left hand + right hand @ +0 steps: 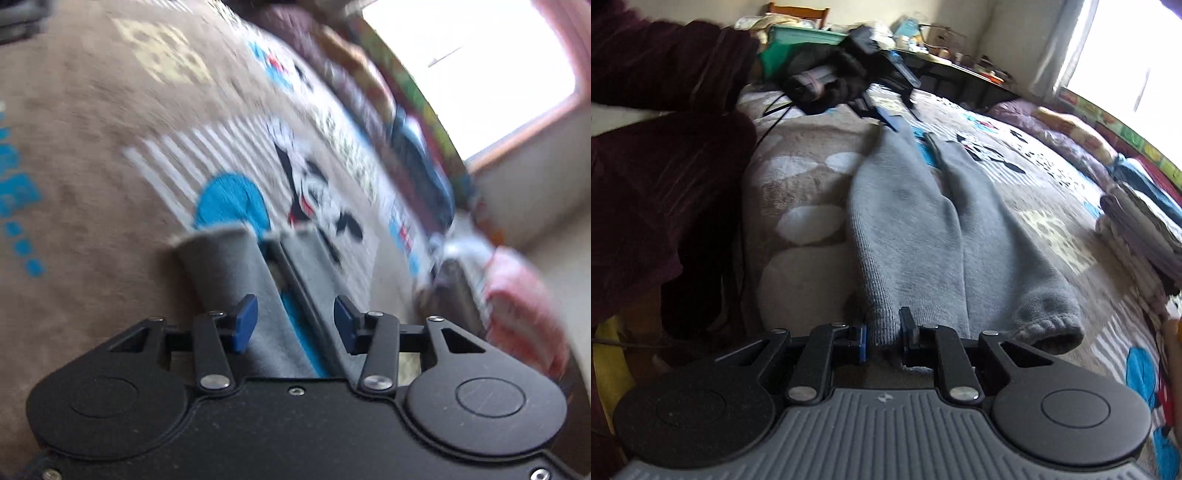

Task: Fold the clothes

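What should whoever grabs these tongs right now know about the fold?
Right tongs: shut on one cuff of the grey sweatpants.
Left tongs: open, grey fabric between the pads but not pinched, at the far end of the pants.
The pants lie stretched flat along the patterned blanket, legs side by side. A pile of folded clothes sits by the window side.
Done: laid out. Left: grip the far end, fold the pants, stack them.

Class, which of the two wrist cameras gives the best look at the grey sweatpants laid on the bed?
The right wrist view: it shows the grey sweatpants nearly full length on the bedspread, with the right gripper closed on one cuff. The left wrist view is blurred and shows only a short stretch of grey fabric between the left gripper fingers.
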Demonstrator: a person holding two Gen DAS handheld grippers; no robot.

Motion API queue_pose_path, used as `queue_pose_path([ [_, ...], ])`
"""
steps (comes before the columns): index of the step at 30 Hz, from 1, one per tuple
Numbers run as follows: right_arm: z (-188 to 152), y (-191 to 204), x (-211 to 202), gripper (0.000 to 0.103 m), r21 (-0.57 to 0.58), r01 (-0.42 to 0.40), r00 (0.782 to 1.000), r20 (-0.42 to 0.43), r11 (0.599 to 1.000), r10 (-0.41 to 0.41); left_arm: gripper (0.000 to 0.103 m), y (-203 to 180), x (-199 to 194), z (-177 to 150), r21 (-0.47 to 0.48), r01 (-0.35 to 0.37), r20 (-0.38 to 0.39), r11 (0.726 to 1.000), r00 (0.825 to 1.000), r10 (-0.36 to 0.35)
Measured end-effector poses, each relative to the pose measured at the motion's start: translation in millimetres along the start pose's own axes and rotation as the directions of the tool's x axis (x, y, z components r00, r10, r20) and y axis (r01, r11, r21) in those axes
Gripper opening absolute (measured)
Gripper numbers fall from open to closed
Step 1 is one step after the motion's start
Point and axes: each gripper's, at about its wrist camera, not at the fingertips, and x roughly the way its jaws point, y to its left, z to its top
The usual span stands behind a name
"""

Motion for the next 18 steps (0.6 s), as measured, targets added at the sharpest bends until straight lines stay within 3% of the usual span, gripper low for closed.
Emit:
queue_pose_path([
  [2,1.2,2.2,-4.7,0.024,-0.003,0.000,1.000,-0.018,1.000,0.000,0.045,8.3,-17.7,-1.5,0.022,-0.033,0.063,0.999,0.998,0.032],
  [4,2.3,2.7,-9.6,0.031,-0.001,-0.006,0.999,-0.038,1.000,0.006,0.046,19.1,-23.1,-1.3,0.042,-0.070,0.063,0.997,0.996,0.068],
  [7,-0.3,-10.6,-26.1,0.035,0.122,-0.008,1.000,-0.008,0.992,0.009,0.046,40.6,-20.7,-2.0,0.013,-0.082,0.035,0.997,0.996,0.082],
  [9,-4.1,-24.1,-35.6,0.045,0.241,0.006,1.000,0.022,0.970,-0.011,0.046,48.5,-13.8,-2.5,0.001,-0.063,0.027,0.998,0.998,0.062],
  [10,-7.9,-34.7,-38.1,0.059,0.329,0.027,0.998,0.038,0.944,-0.042,0.046,48.9,-9.0,-2.4,0.005,-0.056,0.034,0.998,0.998,0.056],
  [11,-12.3,-46.5,-38.0,0.070,0.422,0.046,0.996,0.052,0.906,-0.075,0.046,47.8,-3.0,-1.3,0.011,-0.049,0.039,0.999,0.998,0.048],
  [13,-24.1,-71.4,-31.9,0.073,0.611,0.062,0.987,0.082,0.789,-0.141,0.046,45.1,8.5,1.2,0.014,-0.034,0.051,0.999,0.998,0.033],
  [15,-38.0,-92.8,-21.4,0.074,0.764,0.051,0.976,0.099,0.643,-0.196,0.046,41.1,16.3,3.8,0.010,-0.013,0.050,1.000,0.999,0.013],
  [16,-45.6,-99.9,-16.9,0.074,0.815,0.039,0.970,0.109,0.578,-0.219,0.033,38.4,18.5,5.2,0.007,0.000,0.044,1.000,0.999,0.000],
  [17,-53.6,-105.5,-12.9,0.074,0.854,0.023,0.963,0.120,0.519,-0.240,0.006,35.7,20.7,6.6,0.005,0.013,0.037,1.000,0.999,-0.013],
  [18,-61.6,-111.0,-8.8,0.074,0.889,0.004,0.957,0.130,0.457,-0.261,0.007,33.0,23.0,8.0,0.003,0.026,0.031,1.000,0.999,-0.026],
])
